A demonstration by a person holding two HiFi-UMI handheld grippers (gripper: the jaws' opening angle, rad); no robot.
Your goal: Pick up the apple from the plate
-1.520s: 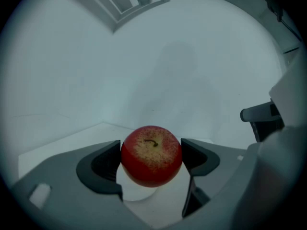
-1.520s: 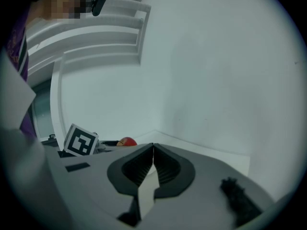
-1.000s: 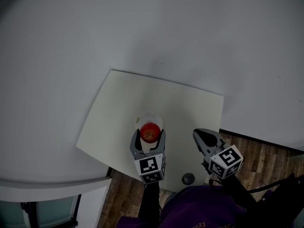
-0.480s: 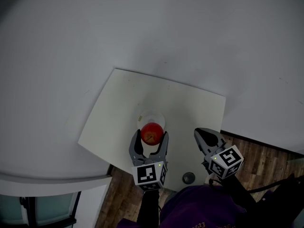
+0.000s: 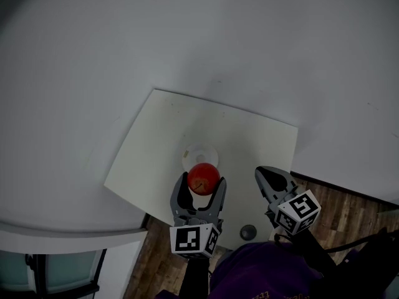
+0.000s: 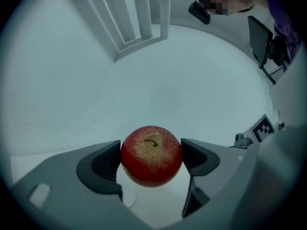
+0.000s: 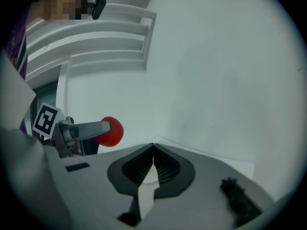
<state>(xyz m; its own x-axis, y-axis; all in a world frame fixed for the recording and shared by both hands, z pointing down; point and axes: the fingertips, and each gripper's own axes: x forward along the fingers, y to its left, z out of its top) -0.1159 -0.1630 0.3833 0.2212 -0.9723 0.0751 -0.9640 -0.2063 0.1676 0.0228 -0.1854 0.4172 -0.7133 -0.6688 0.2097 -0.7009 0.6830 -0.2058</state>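
Observation:
A red apple [image 5: 203,179] with a yellowish top and short stem [image 6: 151,154] hangs in the air, and my left gripper [image 5: 202,184] is shut on it, one dark pad on each side. The small white plate [image 5: 199,154] lies on the cream table just beyond the apple, with nothing on it. My right gripper [image 5: 265,176] hovers near the table's front right edge, jaws shut and holding nothing [image 7: 153,151]. In the right gripper view the apple [image 7: 112,131] shows at the left, held by the left gripper's finger.
The cream table [image 5: 162,129] stands against a pale wall; wood floor [image 5: 349,210] shows at the right and below. A small dark round object [image 5: 248,232] lies near the table's front edge. White slatted structure [image 7: 96,37] and a person's purple sleeve [image 5: 262,270] are close by.
My left gripper has lifted the apple off the plate and drawn it back toward me; the plate now shows bare. The right gripper has stayed put.

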